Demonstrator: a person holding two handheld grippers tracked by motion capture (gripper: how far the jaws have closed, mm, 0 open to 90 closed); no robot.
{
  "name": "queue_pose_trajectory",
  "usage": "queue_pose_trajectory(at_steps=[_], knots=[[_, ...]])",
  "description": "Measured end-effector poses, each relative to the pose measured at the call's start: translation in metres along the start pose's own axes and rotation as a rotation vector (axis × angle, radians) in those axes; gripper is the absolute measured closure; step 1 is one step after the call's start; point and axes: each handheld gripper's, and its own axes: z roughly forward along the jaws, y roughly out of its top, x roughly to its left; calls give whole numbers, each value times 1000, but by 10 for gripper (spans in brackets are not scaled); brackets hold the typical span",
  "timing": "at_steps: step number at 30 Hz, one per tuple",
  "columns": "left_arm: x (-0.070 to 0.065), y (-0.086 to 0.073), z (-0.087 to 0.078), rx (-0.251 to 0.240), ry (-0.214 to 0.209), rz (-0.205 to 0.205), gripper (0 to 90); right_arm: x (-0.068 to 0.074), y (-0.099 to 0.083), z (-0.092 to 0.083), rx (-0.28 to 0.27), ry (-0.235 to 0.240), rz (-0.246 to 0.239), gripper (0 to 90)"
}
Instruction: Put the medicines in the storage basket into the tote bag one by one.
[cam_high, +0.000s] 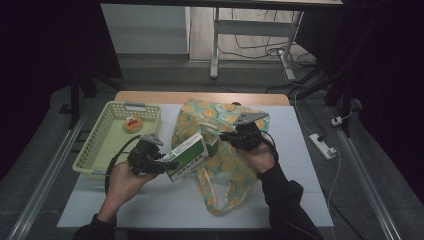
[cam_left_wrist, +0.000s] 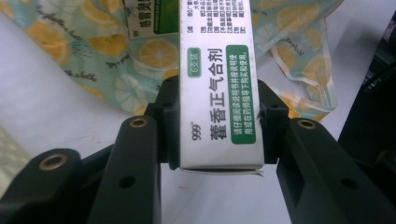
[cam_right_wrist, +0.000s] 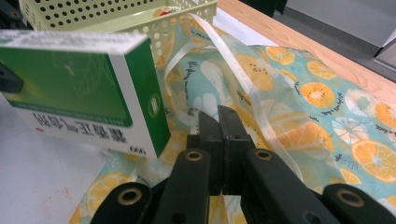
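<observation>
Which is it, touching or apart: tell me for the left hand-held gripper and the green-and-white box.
Touching. The left gripper view shows the left hand-held gripper with both jaws pressed against the sides of the green-and-white box, no gap either side.

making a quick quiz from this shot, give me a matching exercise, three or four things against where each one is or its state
Things:
1. medicine box
2. fruit-print bag
3. yellow basket
4. right gripper

Places or states:
a. at the table's left, small round item inside
b. jaws shut on the bag's cloth
c. clamped in the left gripper
d. spread flat on the table

Pairs: 1-c, 2-d, 3-a, 4-b
</observation>
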Motion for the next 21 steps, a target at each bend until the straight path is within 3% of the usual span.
queue_pose_trajectory(at_steps=[21], knots=[[-10,6,37,72,21,26,615,1,0,1,-1,6,-1,893]])
